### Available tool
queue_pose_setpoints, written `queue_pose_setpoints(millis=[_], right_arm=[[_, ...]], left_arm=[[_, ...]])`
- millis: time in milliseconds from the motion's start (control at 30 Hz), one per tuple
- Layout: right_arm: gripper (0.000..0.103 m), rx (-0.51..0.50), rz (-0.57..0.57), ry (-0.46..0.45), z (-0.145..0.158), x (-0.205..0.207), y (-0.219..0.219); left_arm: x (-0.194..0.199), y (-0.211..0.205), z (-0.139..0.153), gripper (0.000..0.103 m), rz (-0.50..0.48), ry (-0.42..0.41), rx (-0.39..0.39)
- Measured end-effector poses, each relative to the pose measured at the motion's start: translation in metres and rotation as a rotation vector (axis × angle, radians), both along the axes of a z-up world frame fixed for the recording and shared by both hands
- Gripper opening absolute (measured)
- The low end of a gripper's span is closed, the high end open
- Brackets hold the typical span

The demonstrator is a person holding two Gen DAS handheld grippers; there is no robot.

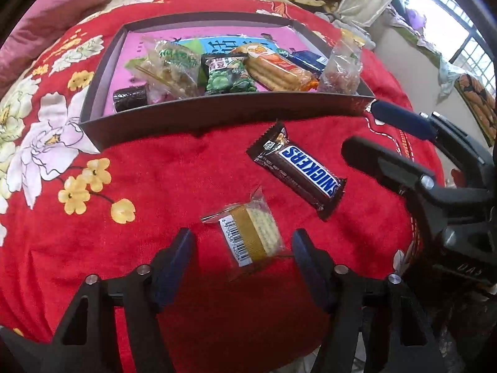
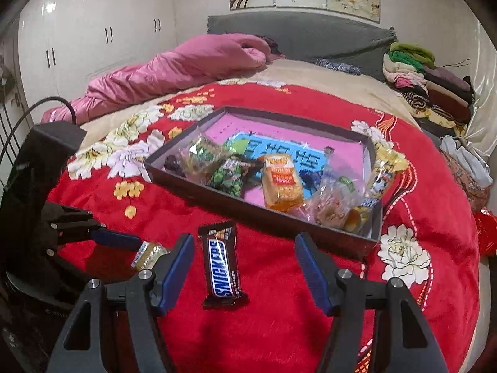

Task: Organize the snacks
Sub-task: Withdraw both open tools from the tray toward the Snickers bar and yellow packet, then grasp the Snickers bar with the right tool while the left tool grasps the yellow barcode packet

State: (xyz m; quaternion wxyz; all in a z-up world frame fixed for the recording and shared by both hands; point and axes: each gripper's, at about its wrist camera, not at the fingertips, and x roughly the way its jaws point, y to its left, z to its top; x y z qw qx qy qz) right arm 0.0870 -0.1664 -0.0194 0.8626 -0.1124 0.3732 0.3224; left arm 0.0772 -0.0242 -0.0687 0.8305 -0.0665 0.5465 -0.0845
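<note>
A dark shallow box (image 1: 217,115) (image 2: 248,211) with a pink floor holds several wrapped snacks. In front of it on the red blanket lie a Snickers bar (image 1: 298,171) (image 2: 222,267) and a small clear-wrapped cracker pack (image 1: 251,233) (image 2: 149,253). My left gripper (image 1: 242,248) is open, its fingers on either side of the cracker pack, just above the blanket. My right gripper (image 2: 243,261) is open, with the Snickers bar lying between its fingers. The right gripper also shows in the left wrist view (image 1: 372,130), and the left gripper's finger in the right wrist view (image 2: 118,239).
The red floral blanket (image 1: 155,171) covers a bed. A pink quilt (image 2: 174,71) lies at the back left, folded clothes (image 2: 428,80) at the back right. A yellow snack packet (image 2: 385,168) leans on the box's right wall.
</note>
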Motion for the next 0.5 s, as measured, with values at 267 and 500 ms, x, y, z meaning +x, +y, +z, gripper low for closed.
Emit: queue_pose_setpoints(millis=[267, 500], right_arm=[[0.067, -0.091, 0.083, 0.043, -0.026, 0.001, 0.019], [0.051, -0.155, 0.133, 0.071, -0.051, 0.005, 0.038]], left_arm=[[-0.001, 0.010, -0.005, 0.041, 0.014, 0.012, -0.012], [-0.001, 0.023, -0.003, 0.038, 0.036, 0.012, -0.038]])
